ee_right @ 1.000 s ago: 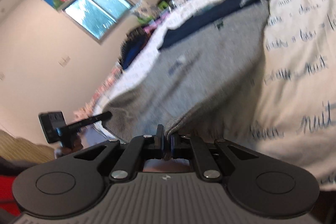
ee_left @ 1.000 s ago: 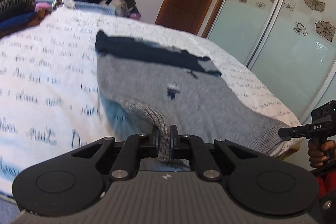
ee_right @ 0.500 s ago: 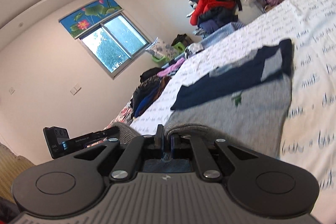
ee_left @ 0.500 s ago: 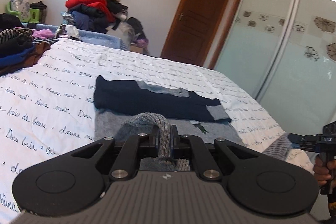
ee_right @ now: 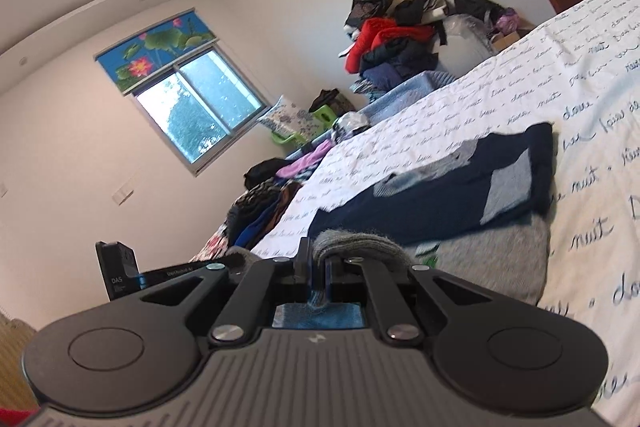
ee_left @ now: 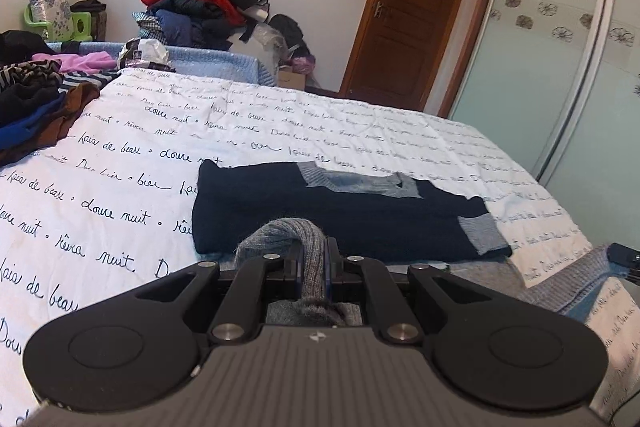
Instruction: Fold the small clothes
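Note:
A grey and navy sweater (ee_left: 360, 215) lies on the white bedspread (ee_left: 120, 163), its navy upper part flat, sleeves folded in. My left gripper (ee_left: 313, 267) is shut on the grey ribbed hem (ee_left: 296, 235) at the near left corner, lifted over the body. My right gripper (ee_right: 318, 275) is shut on the other grey hem corner (ee_right: 360, 243). The sweater shows in the right wrist view (ee_right: 460, 199), grey lower body below the navy part. The right gripper's tip also shows at the right edge of the left wrist view (ee_left: 624, 255).
A pile of clothes (ee_left: 200, 7) stands behind the bed at the far wall. More clothes (ee_left: 32, 107) lie on the bed's left side. A wooden door (ee_left: 416, 7) and sliding wardrobe doors (ee_left: 560, 67) are at the right.
Both grippers have carried the grey hem forward and lower over the sweater towards its navy part. The grey lower body has doubled over, so less of it shows.

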The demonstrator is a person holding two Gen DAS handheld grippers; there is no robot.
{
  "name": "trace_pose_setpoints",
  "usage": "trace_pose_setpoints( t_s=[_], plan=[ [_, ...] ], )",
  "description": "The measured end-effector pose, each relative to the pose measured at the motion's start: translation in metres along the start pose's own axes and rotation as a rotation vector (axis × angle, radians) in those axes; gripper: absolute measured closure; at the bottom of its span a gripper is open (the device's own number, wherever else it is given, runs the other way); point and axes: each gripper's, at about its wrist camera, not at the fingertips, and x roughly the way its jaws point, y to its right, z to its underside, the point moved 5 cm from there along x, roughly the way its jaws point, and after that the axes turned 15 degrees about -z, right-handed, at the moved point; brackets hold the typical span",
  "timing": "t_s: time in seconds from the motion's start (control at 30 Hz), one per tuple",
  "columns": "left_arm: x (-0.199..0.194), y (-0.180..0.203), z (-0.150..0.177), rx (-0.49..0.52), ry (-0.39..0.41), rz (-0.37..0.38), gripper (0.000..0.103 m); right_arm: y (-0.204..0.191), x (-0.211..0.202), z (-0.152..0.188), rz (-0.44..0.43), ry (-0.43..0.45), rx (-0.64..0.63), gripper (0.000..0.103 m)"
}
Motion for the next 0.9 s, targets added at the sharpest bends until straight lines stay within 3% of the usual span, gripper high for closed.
trace_pose_setpoints(
  t_s=[0.3,0.53,0.9],
  plan=[
    [0.047,-0.002,-0.033,-0.05,-0.035,-0.06,0.093,0.046,0.014,-0.029,0.083,0.056,0.017,0.097],
    [0.084,0.005,-0.061,-0.03,-0.048,-0.103,0.093,0.087,0.033,-0.051,0.12,0.093,0.063,0.097],
    [0.139,0.016,-0.076,-0.024,-0.069,-0.15,0.093,0.142,0.056,-0.079,0.149,0.147,0.148,0.097]
  ],
)
